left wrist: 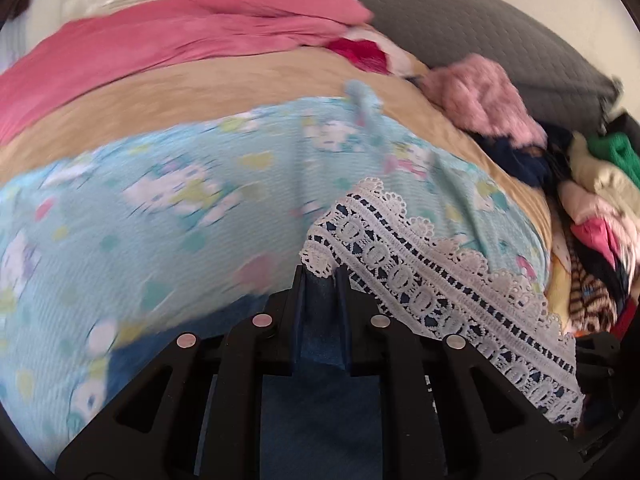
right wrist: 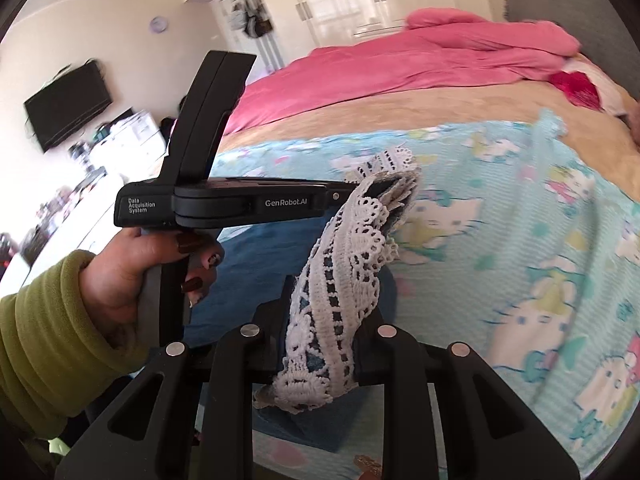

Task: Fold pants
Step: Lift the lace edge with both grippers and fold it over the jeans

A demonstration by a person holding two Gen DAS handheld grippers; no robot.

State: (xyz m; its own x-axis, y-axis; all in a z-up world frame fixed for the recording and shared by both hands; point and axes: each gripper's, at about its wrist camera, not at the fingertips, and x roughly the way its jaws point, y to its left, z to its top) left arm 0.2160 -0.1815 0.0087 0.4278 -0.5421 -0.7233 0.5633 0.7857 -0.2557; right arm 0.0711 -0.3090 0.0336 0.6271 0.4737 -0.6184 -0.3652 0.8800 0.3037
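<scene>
- Pants [right wrist: 224, 276], blue denim with a white lace hem [right wrist: 340, 292], are held up over the bed [left wrist: 248, 80], above a pale blue cartoon blanket [left wrist: 180, 200]
- The left gripper [left wrist: 320, 276] is closed on a pinch of denim at one end of the lace hem; in the right wrist view it is seen from the side, held by a hand [right wrist: 132, 268] in a green sleeve [right wrist: 52, 336]
- The right gripper [right wrist: 324, 344] is closed on the lace hem itself, bunched thickly between the jaws
- Both grips are judged to sit on the same hem, so a fold by that edge is probably being started
- The lace could be slipped from or torn if the grippers are pulled apart too hard, since it is openwork
- A skewed fold could result if one gripper is carried further than the other
- The blanket could be dragged or caught up if the hem is lowered carelessly
- A clothes pile [left wrist: 592, 184] lies at the bed's far side and could be disturbed by a wide swing
</scene>
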